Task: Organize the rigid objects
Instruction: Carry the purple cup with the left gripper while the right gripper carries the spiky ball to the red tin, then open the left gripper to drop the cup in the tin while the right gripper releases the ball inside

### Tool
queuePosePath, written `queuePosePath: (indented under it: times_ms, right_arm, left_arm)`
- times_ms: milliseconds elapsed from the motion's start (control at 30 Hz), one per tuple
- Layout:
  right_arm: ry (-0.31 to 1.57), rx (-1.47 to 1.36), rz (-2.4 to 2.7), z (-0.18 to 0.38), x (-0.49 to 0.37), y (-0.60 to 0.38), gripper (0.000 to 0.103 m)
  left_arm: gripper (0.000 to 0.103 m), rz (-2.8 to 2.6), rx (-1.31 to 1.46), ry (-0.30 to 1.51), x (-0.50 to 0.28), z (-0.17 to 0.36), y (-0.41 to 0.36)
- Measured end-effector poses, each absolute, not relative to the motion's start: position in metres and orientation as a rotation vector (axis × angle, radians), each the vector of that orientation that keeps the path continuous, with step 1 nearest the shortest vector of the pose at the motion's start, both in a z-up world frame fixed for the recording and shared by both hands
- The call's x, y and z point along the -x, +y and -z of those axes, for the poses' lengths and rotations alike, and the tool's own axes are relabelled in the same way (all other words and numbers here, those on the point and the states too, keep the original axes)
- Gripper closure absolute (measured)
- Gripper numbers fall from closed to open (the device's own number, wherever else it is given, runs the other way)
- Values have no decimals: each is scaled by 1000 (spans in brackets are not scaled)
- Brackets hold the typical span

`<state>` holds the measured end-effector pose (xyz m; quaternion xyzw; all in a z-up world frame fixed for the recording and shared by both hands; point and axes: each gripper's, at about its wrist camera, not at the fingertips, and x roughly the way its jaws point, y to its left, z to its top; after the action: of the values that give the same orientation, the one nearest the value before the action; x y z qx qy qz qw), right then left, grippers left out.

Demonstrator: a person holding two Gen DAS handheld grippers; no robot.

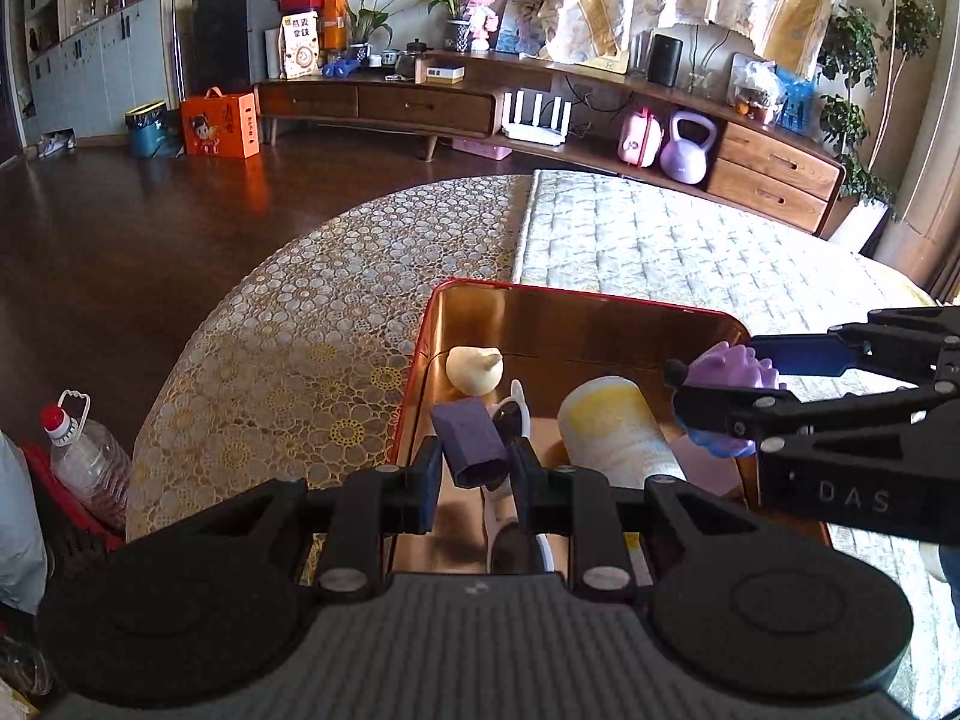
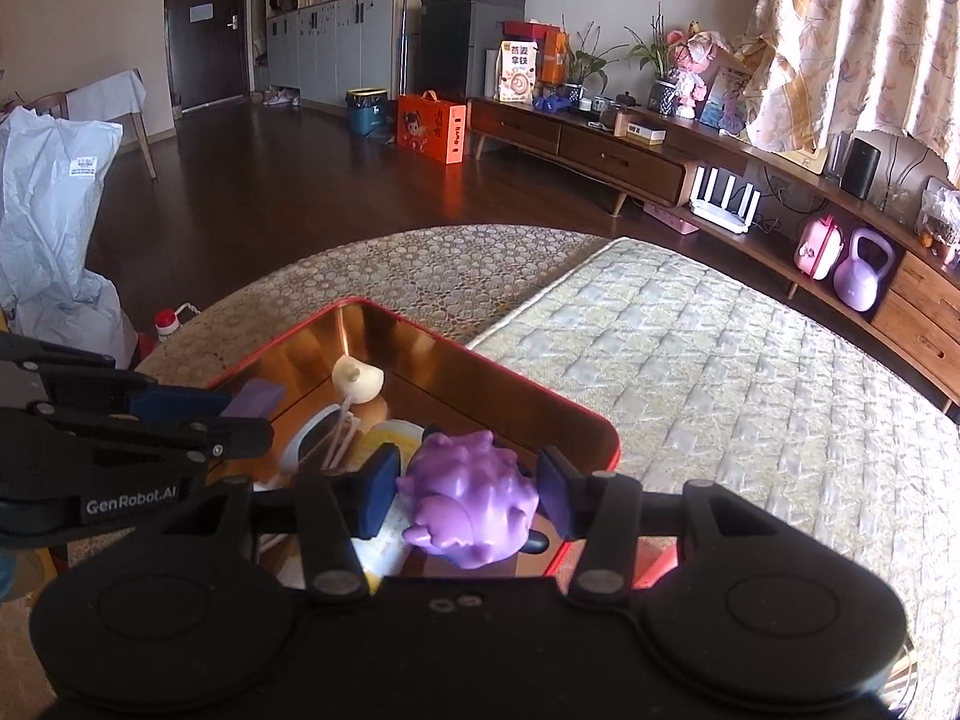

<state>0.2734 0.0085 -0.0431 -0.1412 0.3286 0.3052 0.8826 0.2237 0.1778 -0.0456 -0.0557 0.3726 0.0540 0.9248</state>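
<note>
A red-rimmed tin tray (image 1: 576,295) (image 2: 480,355) with a shiny gold inside sits on the table. In it lie a cream bird-shaped figure (image 1: 474,369) (image 2: 358,381), a white and yellow cylinder (image 1: 612,429) (image 2: 390,438) and a white looped item (image 1: 517,399). My left gripper (image 1: 477,468) (image 2: 240,414) hangs over the tray's near left part, shut on a small dark purple block (image 1: 471,444) (image 2: 258,396). My right gripper (image 2: 467,495) (image 1: 720,387) is over the tray's right side, shut on a purple spiky toy (image 2: 468,498) (image 1: 732,366).
The tray lies partly on a gold-patterned tablecloth (image 1: 270,360) and partly on a quilted pale mat (image 1: 660,252) (image 2: 720,372). A plastic bottle with a red cap (image 1: 84,456) stands on the floor to the left. A wooden cabinet (image 1: 420,102) runs along the far wall.
</note>
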Motion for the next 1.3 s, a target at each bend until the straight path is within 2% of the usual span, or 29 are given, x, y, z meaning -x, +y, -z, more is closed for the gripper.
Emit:
queuePosePath:
  times_ms: [733, 933, 1300]
  right_arm:
    - [737, 272, -645, 57, -273, 8, 52]
    - [731, 266, -667, 52, -264, 5, 43]
    - [727, 261, -678, 45, -252, -3, 40]
  left_arm:
    - [79, -120, 60, 824, -238, 59, 167]
    - [79, -129, 40, 843, -233, 59, 162]
    - [79, -122, 71, 843, -218, 54, 158]
